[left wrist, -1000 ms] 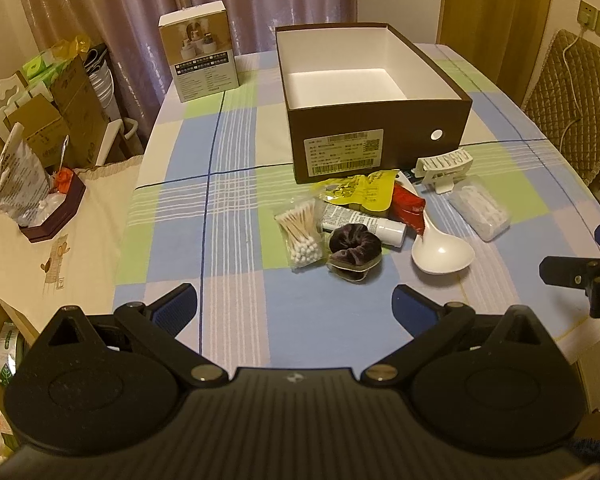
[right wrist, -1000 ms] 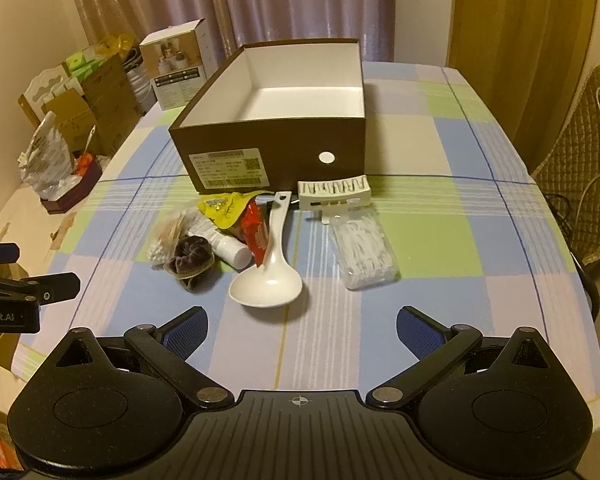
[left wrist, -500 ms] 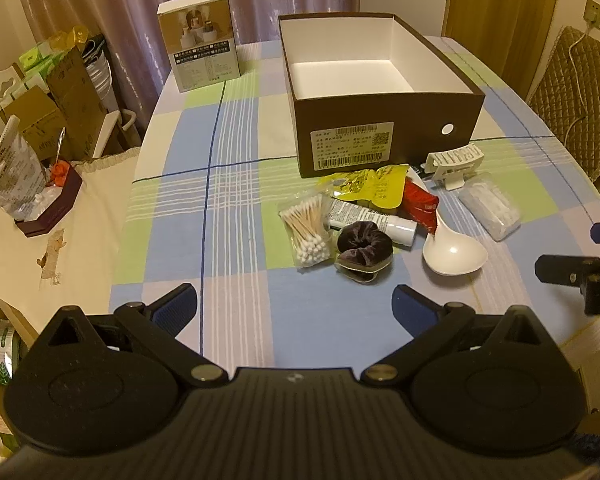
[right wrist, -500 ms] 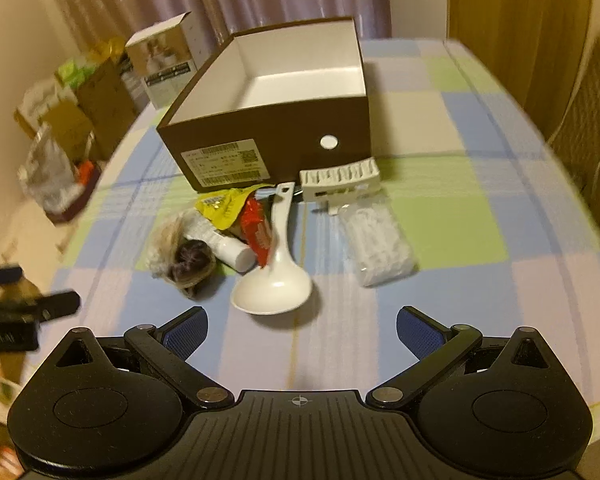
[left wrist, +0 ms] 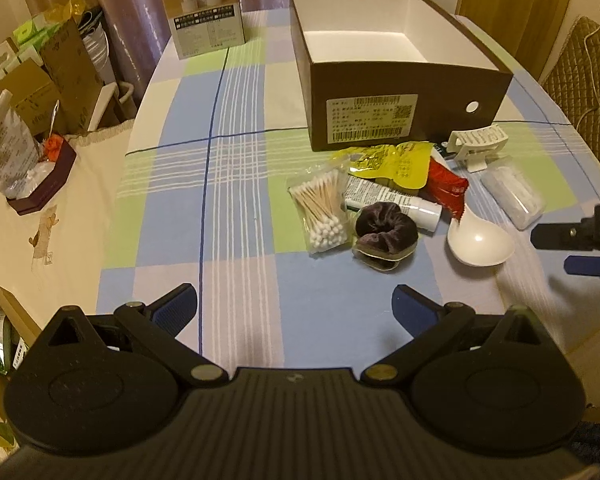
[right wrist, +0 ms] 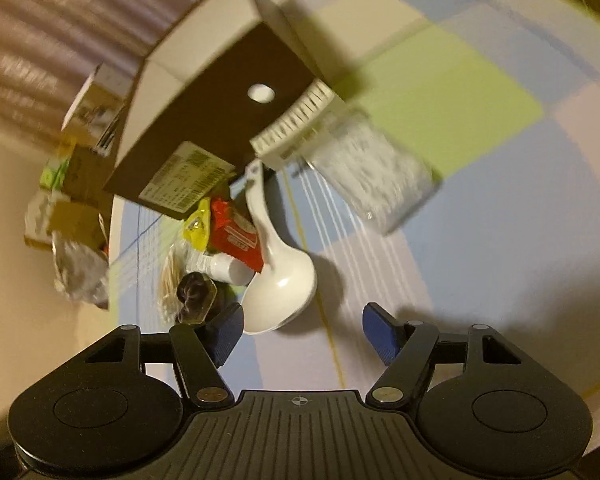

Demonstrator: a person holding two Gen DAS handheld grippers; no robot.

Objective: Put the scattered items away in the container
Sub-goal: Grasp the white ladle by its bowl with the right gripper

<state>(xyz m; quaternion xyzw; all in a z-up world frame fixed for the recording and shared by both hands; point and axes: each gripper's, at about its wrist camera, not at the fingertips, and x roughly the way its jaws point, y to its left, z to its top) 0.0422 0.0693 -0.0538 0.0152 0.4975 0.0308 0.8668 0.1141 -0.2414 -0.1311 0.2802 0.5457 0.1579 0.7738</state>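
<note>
Left gripper (left wrist: 295, 300) level and square to the table (left wrist: 240, 216), hovering over its near edge, jaws spread wide, nothing between the 2 blue pads. Aimed up the checked cloth toward the brown box (left wrist: 400, 80), open-topped, white inside, holding nothing visible.

Right gripper (right wrist: 303, 328) rolled hard to one side, so the whole scene tilts and smears with motion blur in its own view. Jaws parted wide, nothing gripped. Low over the table, just short of the white spoon (right wrist: 278, 280), whose bowl sits close to the left pad (right wrist: 226, 330). Seen from the left wrist as a dark shape at the right edge (left wrist: 580, 240), turned so 1 finger sits above the other, beside the spoon (left wrist: 480, 240).

Scattered items bunched against the front wall of the box: packet of cotton swabs (left wrist: 322, 208), dark velvet scrunchie (left wrist: 386, 232) just beside it, white tube (left wrist: 392, 202) lying behind the scrunchie, yellow sachet (left wrist: 396, 162) overlapping the tube, red sachet (left wrist: 446, 190) next to it, white hair claw (left wrist: 478, 142) at the box's front corner, clear plastic case (left wrist: 514, 196) farther right. All on the cloth, none inside the box.

Off to the far left corner of the table, a product carton (left wrist: 200, 8) standing upright.
</note>
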